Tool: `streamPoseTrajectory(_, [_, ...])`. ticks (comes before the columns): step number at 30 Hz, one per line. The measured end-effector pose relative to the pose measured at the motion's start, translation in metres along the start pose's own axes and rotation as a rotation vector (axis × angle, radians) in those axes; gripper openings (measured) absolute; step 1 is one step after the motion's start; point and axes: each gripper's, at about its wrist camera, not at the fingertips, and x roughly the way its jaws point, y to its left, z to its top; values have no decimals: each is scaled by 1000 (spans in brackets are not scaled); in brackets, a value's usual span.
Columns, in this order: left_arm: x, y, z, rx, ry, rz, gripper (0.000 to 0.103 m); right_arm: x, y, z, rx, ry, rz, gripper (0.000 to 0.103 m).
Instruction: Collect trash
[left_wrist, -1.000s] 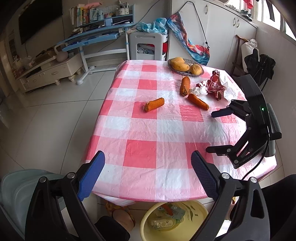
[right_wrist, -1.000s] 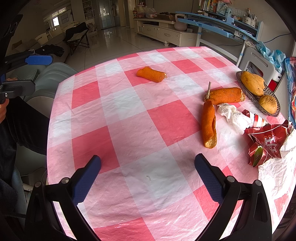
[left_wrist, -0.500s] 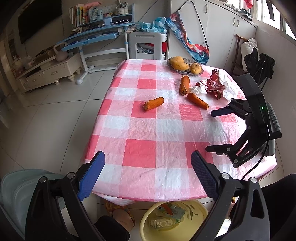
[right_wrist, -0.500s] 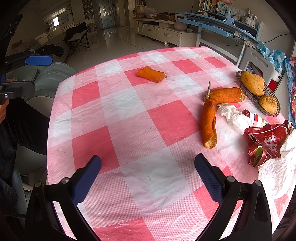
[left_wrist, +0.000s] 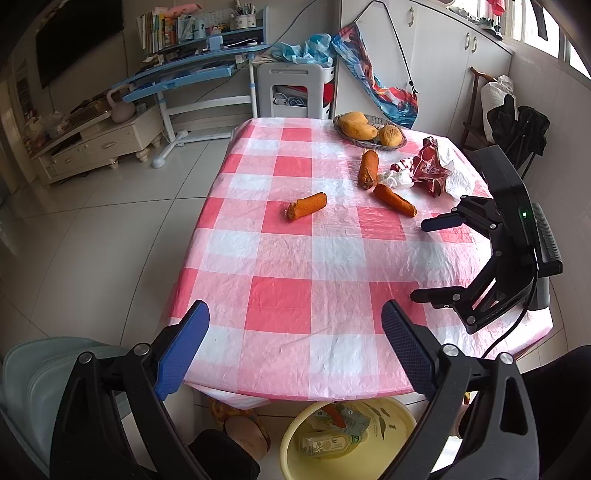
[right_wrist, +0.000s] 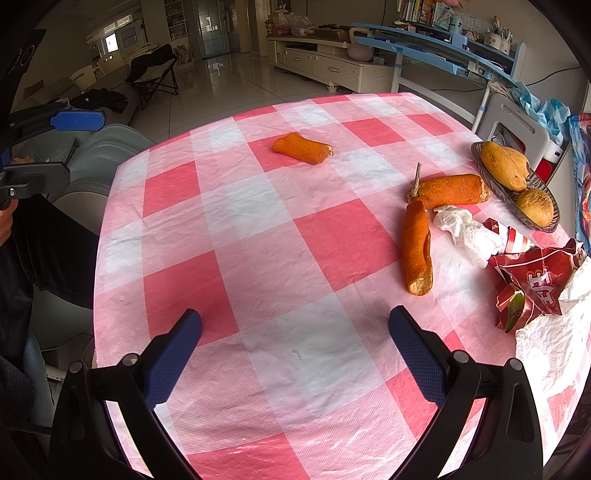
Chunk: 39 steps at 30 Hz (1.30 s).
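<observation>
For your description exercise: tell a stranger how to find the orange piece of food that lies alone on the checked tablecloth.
Start at the pink-and-white checked tablecloth and find the fruit dish at its far end. Two orange pieces lie close to it beside crumpled wrappers. The lone orange piece lies apart, nearer the table's middle, shorter, touching nothing.

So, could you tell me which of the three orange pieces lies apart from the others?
The short orange piece mid-table; the other two lie together beside the crumpled tissue.

Black gripper frames (left_wrist: 295, 354) with silver screws, blue textured jaws — perhaps a dark sleeve.
</observation>
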Motion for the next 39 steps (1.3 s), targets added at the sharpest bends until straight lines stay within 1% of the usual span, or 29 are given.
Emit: streamPoseTrajectory(39, [0,-6,0,10,1,-1,91,0,0,0,0,0,0,97])
